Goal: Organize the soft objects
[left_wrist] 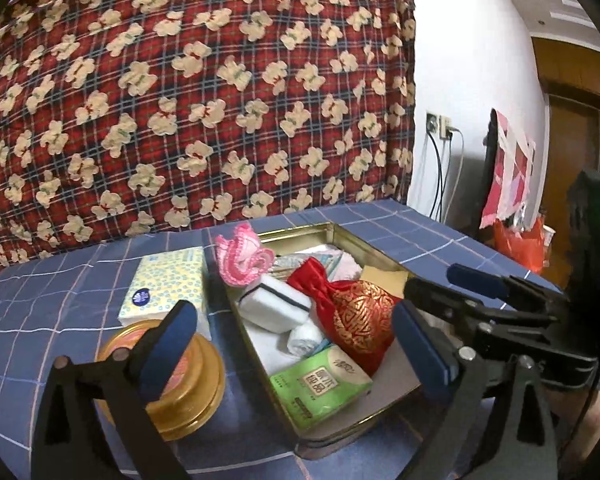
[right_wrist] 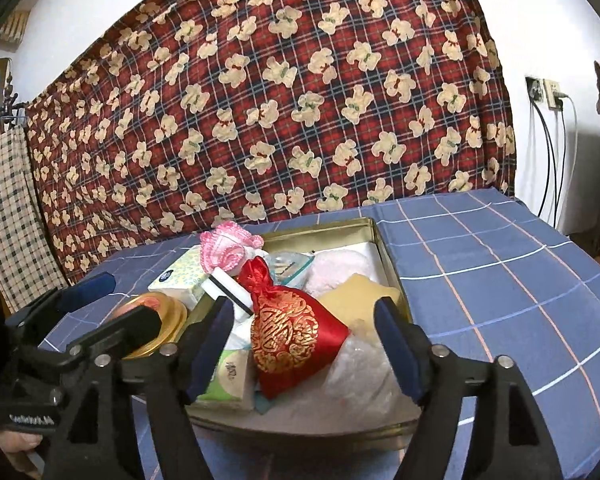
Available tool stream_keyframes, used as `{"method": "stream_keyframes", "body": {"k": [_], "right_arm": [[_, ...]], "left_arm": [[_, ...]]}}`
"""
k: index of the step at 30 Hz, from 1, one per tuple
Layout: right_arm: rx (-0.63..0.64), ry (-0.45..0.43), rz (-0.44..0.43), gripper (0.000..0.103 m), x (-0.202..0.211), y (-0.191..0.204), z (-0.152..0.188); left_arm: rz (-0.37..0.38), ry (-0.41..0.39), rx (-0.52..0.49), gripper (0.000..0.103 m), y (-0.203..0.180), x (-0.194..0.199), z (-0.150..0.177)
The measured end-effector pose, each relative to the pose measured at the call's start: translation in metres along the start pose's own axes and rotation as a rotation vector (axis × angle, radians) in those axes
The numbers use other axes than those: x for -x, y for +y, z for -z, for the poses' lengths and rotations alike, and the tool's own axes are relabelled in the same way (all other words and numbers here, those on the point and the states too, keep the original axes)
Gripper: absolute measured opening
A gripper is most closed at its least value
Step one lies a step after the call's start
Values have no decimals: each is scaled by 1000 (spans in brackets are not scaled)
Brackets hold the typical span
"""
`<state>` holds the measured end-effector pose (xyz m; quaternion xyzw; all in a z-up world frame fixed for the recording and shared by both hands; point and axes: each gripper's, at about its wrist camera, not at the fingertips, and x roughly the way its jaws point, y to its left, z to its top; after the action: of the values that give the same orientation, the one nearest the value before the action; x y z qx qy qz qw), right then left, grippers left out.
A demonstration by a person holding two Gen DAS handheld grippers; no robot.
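Soft objects fill a gold-rimmed rectangular tin (left_wrist: 342,236) on a blue checked tablecloth (left_wrist: 52,304), its long axis running from the near edge back towards the teddy-bear plaid cloth (left_wrist: 204,92) behind the table.

Nearest, the left gripper (left_wrist: 296,344) stands released, its blue pads wide apart, one in front of a round gold tin (left_wrist: 198,392) outside the box, the other over the box's right part; nothing is between them. The right gripper (right_wrist: 304,344) is also released, its pads either side of the red pouch (right_wrist: 288,332) without pressing it.

At the tin's near end lies a green tissue pack (left_wrist: 320,388) with printed characters too small to read. The red pouch with gold ornament lies slantwise, its gathered neck towards the far left and its wide bottom towards the near right. Beside it sit a white sponge with a dark stripe (left_wrist: 274,304) and a rolled white cloth (left_wrist: 304,338). A yellow sponge (right_wrist: 356,300) lies along the right wall.

A pink knitted piece (left_wrist: 242,258) hangs over the far left rim. Left of the tin lies a dotted tissue pack (left_wrist: 164,286) touching the wall. Open tablecloth lies right of the tin.
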<state>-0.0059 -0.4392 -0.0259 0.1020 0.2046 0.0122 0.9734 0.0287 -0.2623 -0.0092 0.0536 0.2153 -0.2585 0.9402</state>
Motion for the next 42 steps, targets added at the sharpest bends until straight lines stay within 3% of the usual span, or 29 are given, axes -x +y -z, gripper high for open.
{"method": "stream_keyframes", "body": {"k": [12,42], "right_arm": [[-4,-16,9,80,10,4,9],[8,-55,11,81,26,10,11]], "left_arm": [[7,-35,32,101,7,15,5],[15,-21,43,102,12,21,8]]}}
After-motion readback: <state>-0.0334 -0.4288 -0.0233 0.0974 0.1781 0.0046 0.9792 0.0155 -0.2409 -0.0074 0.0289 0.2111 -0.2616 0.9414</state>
